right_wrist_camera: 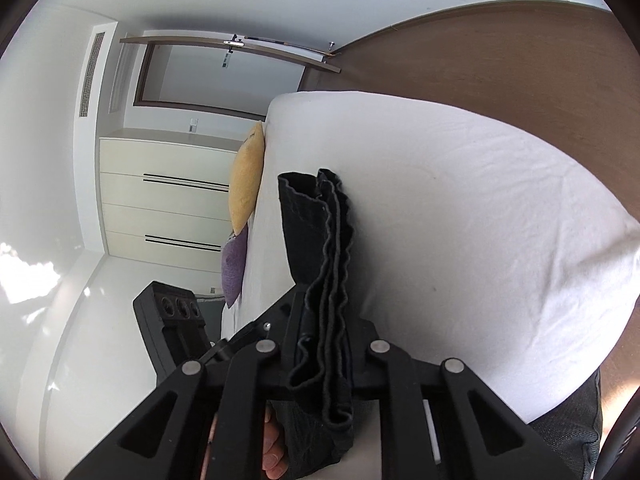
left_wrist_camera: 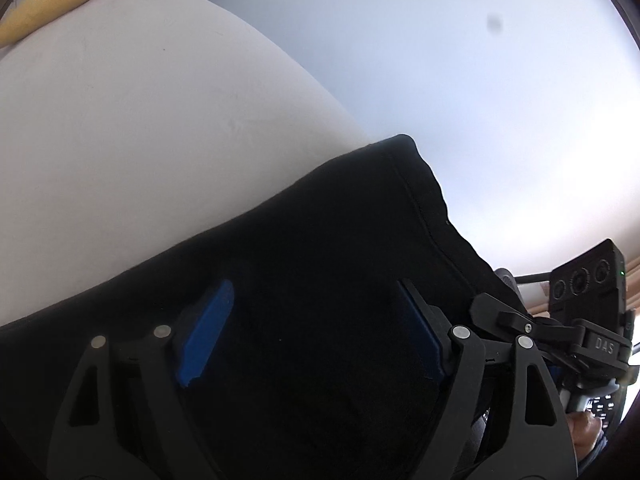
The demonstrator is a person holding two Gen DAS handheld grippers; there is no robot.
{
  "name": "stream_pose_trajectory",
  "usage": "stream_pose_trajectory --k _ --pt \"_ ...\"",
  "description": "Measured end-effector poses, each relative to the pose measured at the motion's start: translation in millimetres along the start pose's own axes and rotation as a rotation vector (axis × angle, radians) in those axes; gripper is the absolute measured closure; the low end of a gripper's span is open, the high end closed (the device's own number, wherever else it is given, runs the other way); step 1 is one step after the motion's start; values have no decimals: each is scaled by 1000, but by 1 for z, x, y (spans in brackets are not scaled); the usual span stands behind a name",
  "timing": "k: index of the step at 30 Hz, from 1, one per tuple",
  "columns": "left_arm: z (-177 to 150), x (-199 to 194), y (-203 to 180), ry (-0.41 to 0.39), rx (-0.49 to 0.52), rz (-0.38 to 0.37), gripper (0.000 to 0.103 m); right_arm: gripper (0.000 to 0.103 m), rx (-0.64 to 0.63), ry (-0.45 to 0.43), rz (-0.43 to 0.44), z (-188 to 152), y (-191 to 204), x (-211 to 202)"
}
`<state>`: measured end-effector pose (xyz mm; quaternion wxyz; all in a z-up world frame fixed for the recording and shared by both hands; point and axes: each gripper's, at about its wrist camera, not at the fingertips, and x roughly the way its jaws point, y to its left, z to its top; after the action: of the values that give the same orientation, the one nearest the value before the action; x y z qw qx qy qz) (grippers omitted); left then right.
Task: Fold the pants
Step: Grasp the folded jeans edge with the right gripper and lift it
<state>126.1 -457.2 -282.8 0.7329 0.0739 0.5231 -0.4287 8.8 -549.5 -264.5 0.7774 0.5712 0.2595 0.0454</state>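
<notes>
The black pants are folded into a thick bundle over the white bed. In the left wrist view my left gripper is open, its blue pads spread wide with the black cloth lying between and behind them. In the right wrist view my right gripper is shut on the stacked edges of the folded pants, which stick out forward along the bed. The right fingertips are hidden by cloth.
A yellow pillow and a purple pillow lie at the far end of the bed. The other gripper's camera block shows at left. White drawers and a wooden panel stand beyond.
</notes>
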Motion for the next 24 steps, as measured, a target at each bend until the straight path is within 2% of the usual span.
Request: stream_pose_trajectory --k 5,13,18,24 --pt "2 -6 8 0 -24 -14 29 88 -91 -2 -31 -1 18 -2" --pt "-7 -19 34 -6 -64 -13 31 89 -130 -8 -56 -3 31 -2" --pt "-9 -25 49 2 -119 -69 31 89 -182 -3 -84 -5 48 0" --pt "-13 -38 77 -14 -239 -188 31 89 -255 4 -115 -8 75 7"
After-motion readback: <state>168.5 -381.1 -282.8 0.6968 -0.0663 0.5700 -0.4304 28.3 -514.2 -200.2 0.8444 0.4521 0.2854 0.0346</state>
